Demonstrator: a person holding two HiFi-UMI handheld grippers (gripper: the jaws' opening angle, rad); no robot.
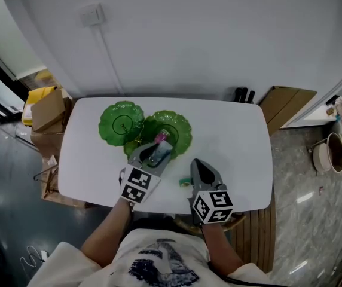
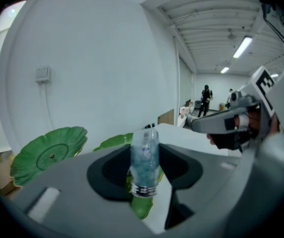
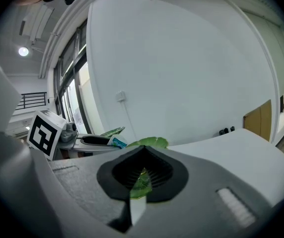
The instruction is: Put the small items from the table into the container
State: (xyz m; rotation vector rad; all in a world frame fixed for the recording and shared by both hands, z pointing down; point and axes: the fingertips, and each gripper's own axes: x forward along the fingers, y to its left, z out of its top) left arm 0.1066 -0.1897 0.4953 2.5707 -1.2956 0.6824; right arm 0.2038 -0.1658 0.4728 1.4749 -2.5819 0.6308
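Observation:
My left gripper (image 1: pixel 159 150) is shut on a small clear bottle (image 1: pixel 161 143) with bluish contents and a silver neck (image 2: pixel 144 162), held over the near edge of the green leaf-shaped dishes. Two of these dishes (image 1: pixel 121 122) (image 1: pixel 174 130) lie side by side on the white table (image 1: pixel 237 136). My right gripper (image 1: pixel 197 163) hovers just right of the left one, its jaws together with nothing between them. Through their thin slit a green dish (image 3: pixel 152 143) shows. A small green item (image 1: pixel 185 182) lies on the table beside the right gripper.
Cardboard boxes (image 1: pixel 48 109) stand off the table's left end. A wooden board (image 1: pixel 284 103) leans at the back right. Small dark objects (image 1: pixel 244 95) sit at the table's far edge. A bowl (image 1: pixel 329 151) is on the floor to the right.

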